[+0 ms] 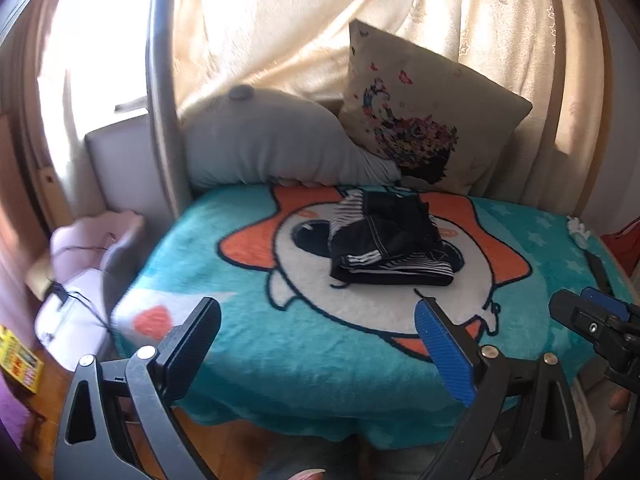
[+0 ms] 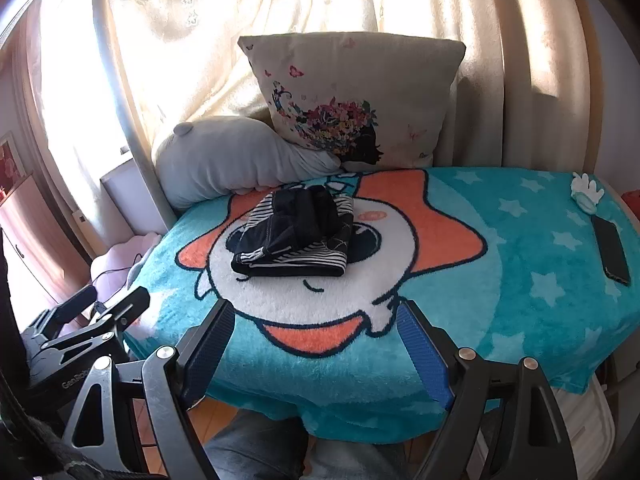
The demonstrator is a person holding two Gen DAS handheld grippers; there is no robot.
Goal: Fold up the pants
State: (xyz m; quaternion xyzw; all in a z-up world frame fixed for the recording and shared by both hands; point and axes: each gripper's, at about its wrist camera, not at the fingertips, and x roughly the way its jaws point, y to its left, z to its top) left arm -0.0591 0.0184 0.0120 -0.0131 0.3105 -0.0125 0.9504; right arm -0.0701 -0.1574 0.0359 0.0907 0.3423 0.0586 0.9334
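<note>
Pants: you have one pair (image 1: 390,240), dark with striped trim, folded into a compact bundle and lying upper centre of both wrist views, on the white face of the cartoon print.
Tongs: two. Your left tongs (image 1: 316,344) stand spread at the bottom of the left wrist view, nothing between the pads. Your right tongs (image 2: 316,350) are spread just as wide at the bottom of the right wrist view, also pinching nothing. Both sit near the front edge, well apart from the pants.
Cushions: two, at the top behind the pants; a grey one (image 1: 260,140) and a cream one with a flower print (image 1: 432,108) leaning on it.
Phone: one dark slab (image 2: 612,252) at the right edge, beside a small white object (image 2: 586,194).
Surface: a bed under one teal blanket (image 2: 520,280) with stars and an orange-and-white cartoon.
Room: cream curtains (image 2: 320,0) behind, sunlit window upper left, wooden floor at the bottom.
</note>
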